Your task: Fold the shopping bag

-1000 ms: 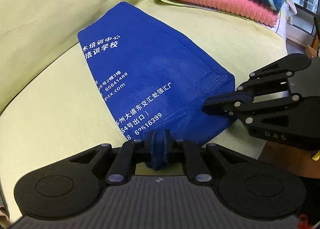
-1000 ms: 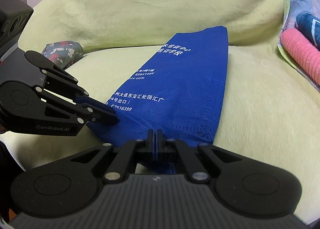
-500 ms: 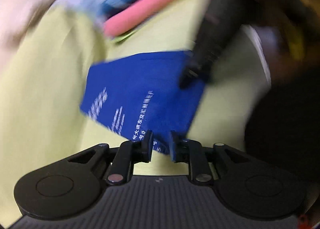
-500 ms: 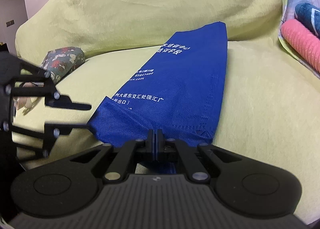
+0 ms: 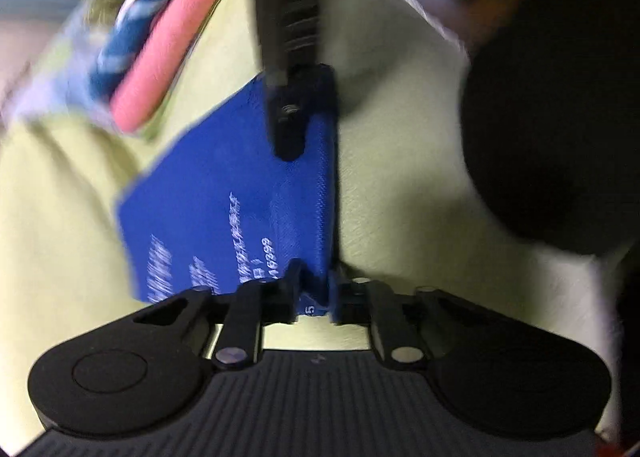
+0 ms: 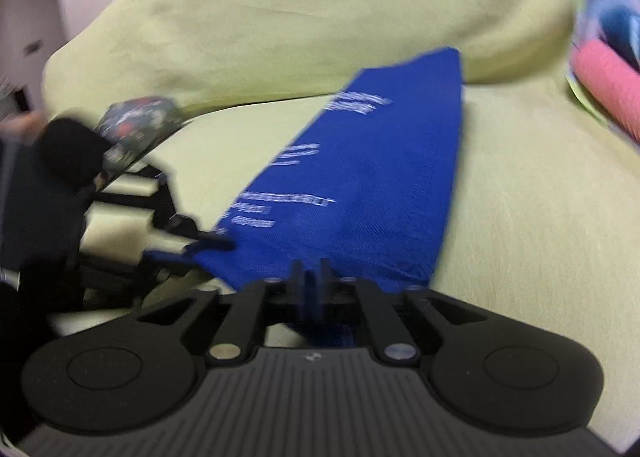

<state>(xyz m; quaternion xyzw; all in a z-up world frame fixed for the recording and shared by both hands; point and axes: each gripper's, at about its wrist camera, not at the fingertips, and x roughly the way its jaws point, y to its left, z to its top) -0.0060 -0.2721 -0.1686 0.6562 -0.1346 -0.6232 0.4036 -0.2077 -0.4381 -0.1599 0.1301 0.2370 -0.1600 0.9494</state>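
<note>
A blue shopping bag [image 5: 224,193] with white print lies as a long flat strip on a yellow-green sofa cushion [image 5: 60,217]. In the left wrist view my left gripper [image 5: 314,291] has one near corner of the bag between its fingers and looks shut on it. The right gripper [image 5: 288,145] pinches the neighbouring corner further along that end. In the right wrist view the bag [image 6: 360,185] runs away towards the backrest. My right gripper [image 6: 311,277] is shut on its near edge. The left gripper [image 6: 212,243] bites the corner at the left. Both views are blurred.
Folded pink and blue towels [image 5: 160,57] are stacked on the sofa beyond the bag, and the pink towel [image 6: 608,85] shows at the right wrist view's right edge. A patterned pouch [image 6: 136,121] lies at the left of the seat. A dark shape [image 5: 540,137] fills the left view's right side.
The left gripper opened and swung round to the bag's end half a second ago. It now has the corner between its fingers again. The right gripper kept its hold throughout.
</note>
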